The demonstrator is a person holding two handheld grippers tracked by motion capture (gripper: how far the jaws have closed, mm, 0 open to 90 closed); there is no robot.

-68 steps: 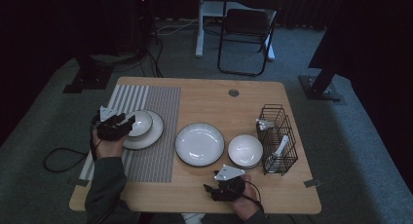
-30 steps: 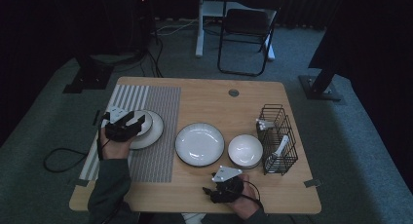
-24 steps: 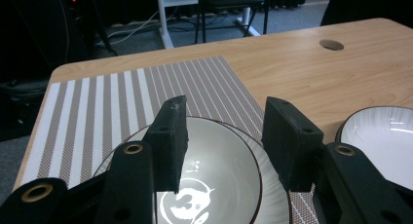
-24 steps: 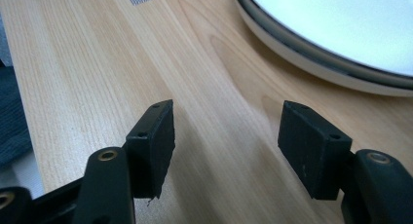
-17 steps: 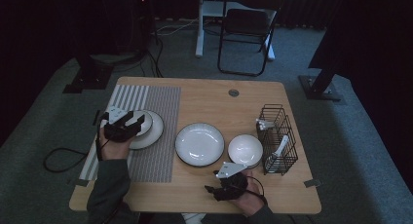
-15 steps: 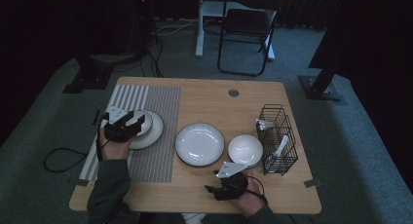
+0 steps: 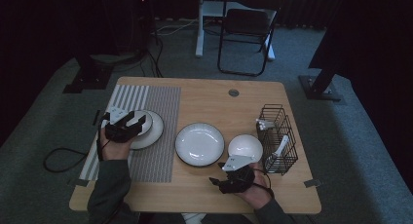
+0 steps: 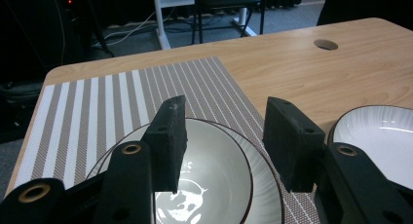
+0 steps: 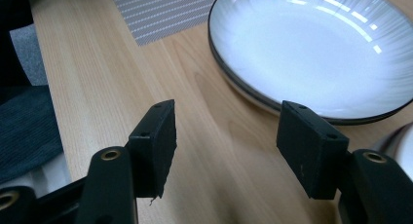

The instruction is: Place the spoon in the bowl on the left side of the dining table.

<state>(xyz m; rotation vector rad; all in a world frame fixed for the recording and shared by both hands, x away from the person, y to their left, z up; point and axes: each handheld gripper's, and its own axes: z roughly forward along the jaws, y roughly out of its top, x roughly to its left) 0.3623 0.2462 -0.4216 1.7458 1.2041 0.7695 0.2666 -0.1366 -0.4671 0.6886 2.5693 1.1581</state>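
Note:
On the striped placemat (image 7: 160, 97) (image 8: 97, 102) a white bowl (image 8: 214, 185) rests on a dark-rimmed plate (image 7: 154, 131) (image 8: 265, 202). My left gripper (image 7: 132, 124) (image 8: 226, 136) hovers open just above that bowl, its jaws apart with nothing between them. A larger white plate (image 7: 199, 143) (image 9: 316, 48) lies on the bare wood at the table's middle, also at the right in the left gripper view (image 8: 384, 136). My right gripper (image 7: 216, 181) (image 9: 226, 141) stands open and empty over the wood near the front edge, pointing past that plate's near rim.
A small white bowl (image 7: 245, 147) sits right of the middle plate. A black wire basket (image 7: 277, 131) with white spoons stands at the right edge. A cable hole (image 7: 234, 93) is at the table's back. A chair (image 7: 246, 27) stands beyond the table.
My left gripper has drifted a little to the right, further over the bowl and plate. The right gripper has hardly moved near the front edge. Both stay open.

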